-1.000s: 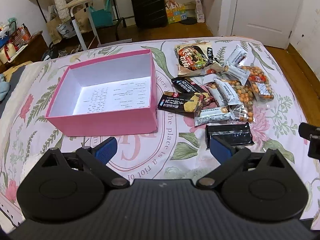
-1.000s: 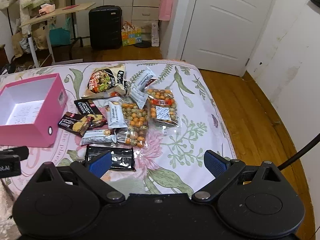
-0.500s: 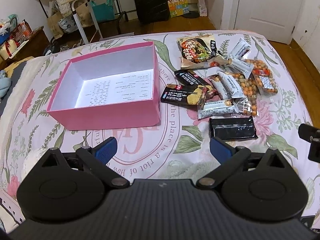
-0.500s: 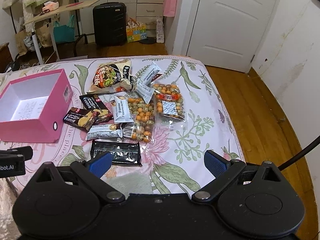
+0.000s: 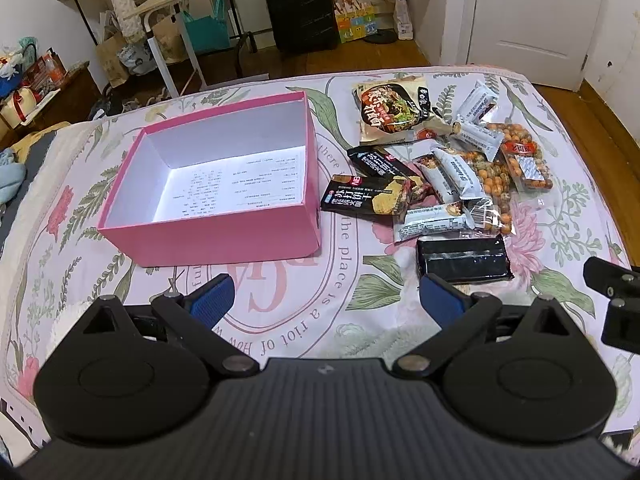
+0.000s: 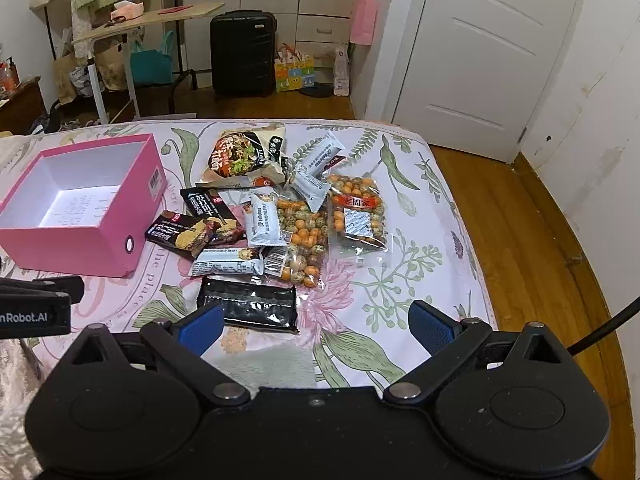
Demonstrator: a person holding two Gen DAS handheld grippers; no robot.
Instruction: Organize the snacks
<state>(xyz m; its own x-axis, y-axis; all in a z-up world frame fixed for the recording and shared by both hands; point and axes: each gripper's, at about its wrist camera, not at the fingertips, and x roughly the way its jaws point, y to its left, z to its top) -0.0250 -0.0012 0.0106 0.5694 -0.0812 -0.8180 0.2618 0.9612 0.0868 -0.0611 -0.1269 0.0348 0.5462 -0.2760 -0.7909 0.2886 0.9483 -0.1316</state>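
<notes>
An open pink box (image 5: 208, 240) (image 6: 76, 256) with a white inside stands empty on the flowered bed. Right of it lies a heap of snack packs: a noodle bag (image 5: 394, 110) (image 6: 244, 158), dark cracker packs (image 5: 366, 200) (image 6: 180, 234), white bars (image 5: 436, 220), bags of coated peanuts (image 5: 524, 162) (image 6: 358, 216) and a black pack (image 5: 464, 258) (image 6: 250, 306) nearest me. My left gripper (image 5: 324, 300) is open and empty, in front of the box. My right gripper (image 6: 316, 326) is open and empty, just short of the black pack.
The bed's right edge (image 6: 476, 264) drops to a wooden floor. Beyond the bed's far end stand a black suitcase (image 6: 244, 52), a tilted side table (image 6: 152, 20), bags and a white door (image 6: 480, 56).
Both grippers have pulled back and tilted a little, so the box and snacks sit higher and farther in both views. Nothing on the bed has moved.
</notes>
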